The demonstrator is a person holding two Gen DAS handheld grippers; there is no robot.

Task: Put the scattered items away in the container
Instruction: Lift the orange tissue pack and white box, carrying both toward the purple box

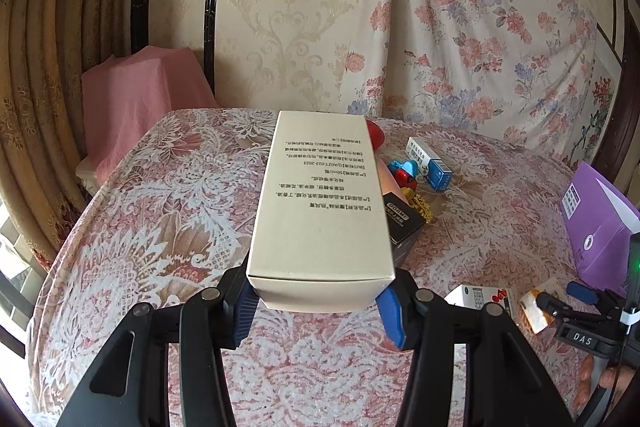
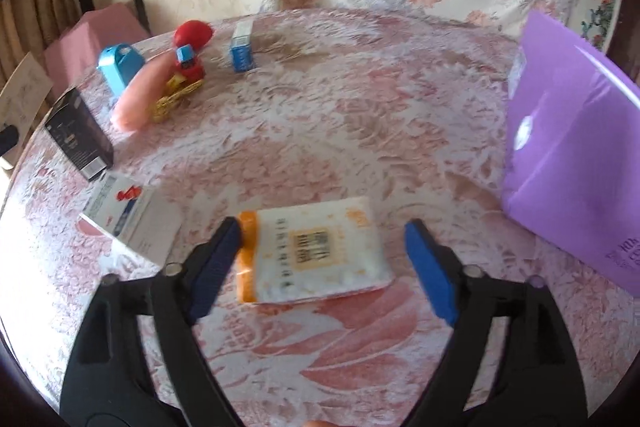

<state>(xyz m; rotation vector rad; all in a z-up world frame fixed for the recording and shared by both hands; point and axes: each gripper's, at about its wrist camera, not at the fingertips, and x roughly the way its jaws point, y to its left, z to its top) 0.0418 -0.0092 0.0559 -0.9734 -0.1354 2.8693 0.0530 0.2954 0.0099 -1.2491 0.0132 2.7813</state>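
**Left wrist view: cream box gripped; right claw spread over a packet**

Left wrist view shows the left claw (image 1: 318, 301) clamped on the near end of a long cream box (image 1: 322, 207), one blue pad on each side. The box points away from the camera, printed face up, raised above the surface (image 1: 160, 227) with its floral lace cloth. Beyond and to the right of the box lie a black box (image 1: 402, 223), a red and blue toy (image 1: 406, 175) and a small blue-and-white carton (image 1: 430, 163). A purple container (image 1: 596, 227) stands at the right edge of the surface.

Right wrist view, somewhat blurred, has the right claw (image 2: 322, 267) spread wide with nothing between its pads. A flat white packet (image 2: 316, 251) with an orange edge lies on the surface between the two fingers; its orange edge is just beside the left finger, while the right finger is apart from it. Whether any pad touches it I cannot tell. A white carton (image 2: 132, 215) lies just left of the packet. The purple container (image 2: 568, 155) stands to the right, near the packet but apart.
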